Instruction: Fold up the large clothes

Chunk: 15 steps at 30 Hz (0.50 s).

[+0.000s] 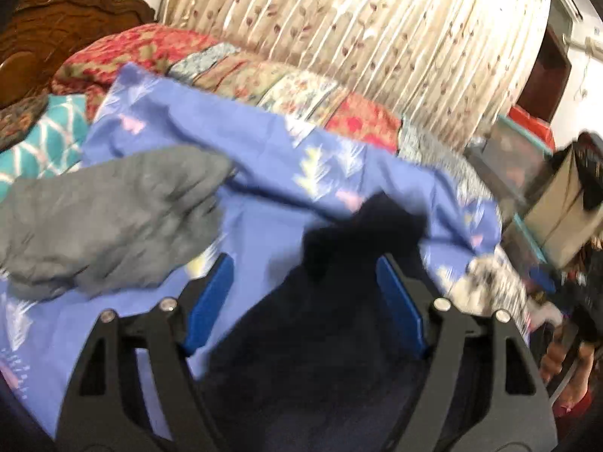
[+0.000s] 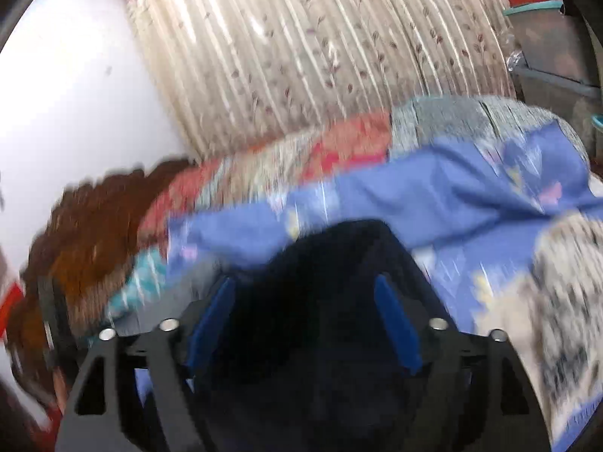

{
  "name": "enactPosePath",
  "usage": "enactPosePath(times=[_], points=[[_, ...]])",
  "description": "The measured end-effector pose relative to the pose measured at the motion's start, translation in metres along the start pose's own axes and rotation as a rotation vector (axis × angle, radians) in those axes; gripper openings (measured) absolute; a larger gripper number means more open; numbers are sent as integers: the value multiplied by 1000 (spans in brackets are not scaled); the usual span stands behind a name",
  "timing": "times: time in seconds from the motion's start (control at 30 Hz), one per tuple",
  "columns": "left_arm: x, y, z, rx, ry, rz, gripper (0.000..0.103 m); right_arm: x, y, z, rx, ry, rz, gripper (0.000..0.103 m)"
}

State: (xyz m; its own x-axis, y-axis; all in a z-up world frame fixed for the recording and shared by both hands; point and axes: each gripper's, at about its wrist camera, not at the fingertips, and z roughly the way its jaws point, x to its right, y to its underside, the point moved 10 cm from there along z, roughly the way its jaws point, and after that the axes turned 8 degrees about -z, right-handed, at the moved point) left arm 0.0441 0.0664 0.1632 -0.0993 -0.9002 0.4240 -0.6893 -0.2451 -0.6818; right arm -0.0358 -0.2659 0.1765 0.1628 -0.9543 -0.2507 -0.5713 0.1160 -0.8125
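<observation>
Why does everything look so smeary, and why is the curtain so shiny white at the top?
Right wrist view: heavy motion smear, worst on the brown headboard and the blue sheet. Left wrist view: milder blur; the grey garment looks soft, and daylight through the curtain washes it out white. Both views bend straight lines, being fisheye.

Both wrist views face curtain across bed
</observation>
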Motion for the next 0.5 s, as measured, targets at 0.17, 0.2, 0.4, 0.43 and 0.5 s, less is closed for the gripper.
enactPosePath(times=[0.17,0.2,0.4,0.43,0.5], points=[[-34,102,-40,-147,-26,108,76,12,134,-24,-121,89,26,97],[-32,119,-46,-165,-20,135,78,12,155,-29,-153,101,45,97],[22,240,-65,-270,23,452,82,-21,216,-20,-296,257,-258,97],[28,249,-66,-258,9,497,82,-32,216,-16,-296,314,-389,97],[44,259,-59,-217,-16,618,82,-46,217,-7,-289,360,-545,97]])
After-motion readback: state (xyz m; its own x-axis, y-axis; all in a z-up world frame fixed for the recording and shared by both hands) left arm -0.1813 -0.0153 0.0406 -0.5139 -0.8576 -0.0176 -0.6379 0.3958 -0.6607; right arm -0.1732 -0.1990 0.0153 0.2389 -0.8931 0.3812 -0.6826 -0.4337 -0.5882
